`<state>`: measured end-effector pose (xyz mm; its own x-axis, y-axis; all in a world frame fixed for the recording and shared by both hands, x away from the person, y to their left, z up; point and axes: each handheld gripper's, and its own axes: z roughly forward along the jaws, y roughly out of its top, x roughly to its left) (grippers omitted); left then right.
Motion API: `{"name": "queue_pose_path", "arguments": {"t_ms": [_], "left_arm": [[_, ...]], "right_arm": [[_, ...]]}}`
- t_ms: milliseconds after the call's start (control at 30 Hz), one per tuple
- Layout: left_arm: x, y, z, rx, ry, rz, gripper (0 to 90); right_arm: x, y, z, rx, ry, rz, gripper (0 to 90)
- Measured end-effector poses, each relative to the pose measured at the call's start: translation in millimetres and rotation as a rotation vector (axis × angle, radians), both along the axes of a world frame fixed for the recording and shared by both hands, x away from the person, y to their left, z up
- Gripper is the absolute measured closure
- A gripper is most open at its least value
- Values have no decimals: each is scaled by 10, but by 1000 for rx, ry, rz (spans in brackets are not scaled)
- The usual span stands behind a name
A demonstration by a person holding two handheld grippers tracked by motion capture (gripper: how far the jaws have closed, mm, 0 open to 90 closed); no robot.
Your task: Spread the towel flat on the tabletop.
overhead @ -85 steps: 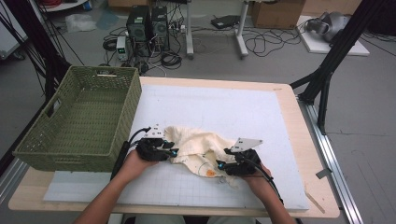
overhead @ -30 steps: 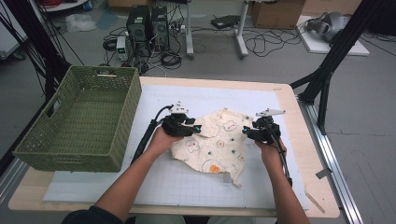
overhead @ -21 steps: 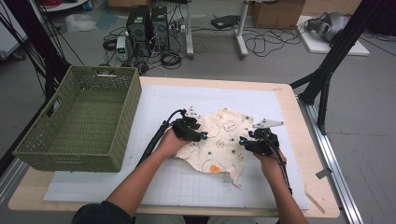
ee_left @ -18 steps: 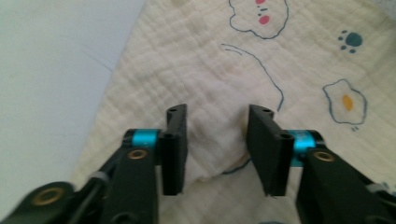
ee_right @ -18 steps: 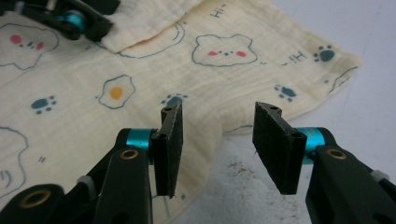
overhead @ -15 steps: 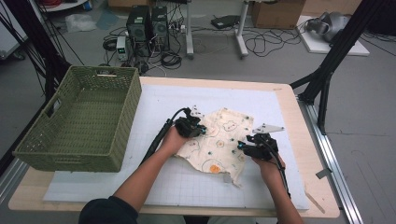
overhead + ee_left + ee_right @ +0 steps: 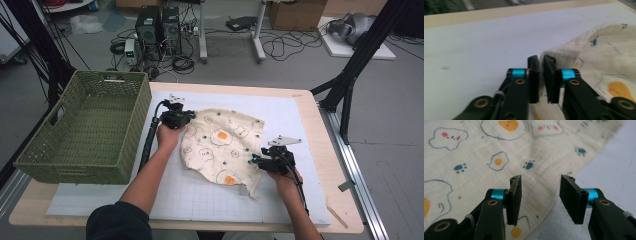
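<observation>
Basket (image 7: 85, 130): green woven, on the table's left end, well to the left of the left gripper and apart from the cloth.

Left gripper (image 7: 176, 118): held at the cloth's far-left edge, just right of the basket's corner. In the left gripper view its jaws stand with only a narrow slit between them, having just been opening from a tighter close. A fold of the cloth's edge rises just behind and right of the jaw tips; whether any fabric sits inside the slit cannot be told.

Left hand (image 7: 169, 136): wrapped round the gripper's body, forearm running down to the table's near edge.

Cloth (image 7: 220, 145): cream fabric printed with fried eggs and paw marks, spread mostly flat on the white mat (image 7: 200, 200) between the two grippers. It lies right of the left gripper and left of the right one, its near-right corner trailing in a small point below the right gripper.

Right gripper (image 7: 270, 162): at the cloth's right edge, jaws about half apart. In the right gripper view (image 7: 540, 195) the cloth's hem runs through the gap beneath them; the left pad hangs over fabric, the right over bare mat. The pads press on nothing.

Right hand (image 7: 283, 179): behind the gripper, near the table's front right.
</observation>
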<state>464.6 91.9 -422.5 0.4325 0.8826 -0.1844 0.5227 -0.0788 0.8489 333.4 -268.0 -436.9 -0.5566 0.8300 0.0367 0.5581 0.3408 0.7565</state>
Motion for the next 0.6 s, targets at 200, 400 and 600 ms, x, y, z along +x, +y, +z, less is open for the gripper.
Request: {"name": "queue_pose_path", "arguments": {"t_ms": [200,400,600], "left_arm": [[-74,95,26,-9,35,-48,439],[-240,126,11,-27,32,-96,459],[-427,159,-22,-20,42,-139,475]], "right_arm": [[8,37,-44,-21,23,-4,487],[29,-4,-81,-10,39,62,830],[82,-46,-53,-117,-125,-62,854]]}}
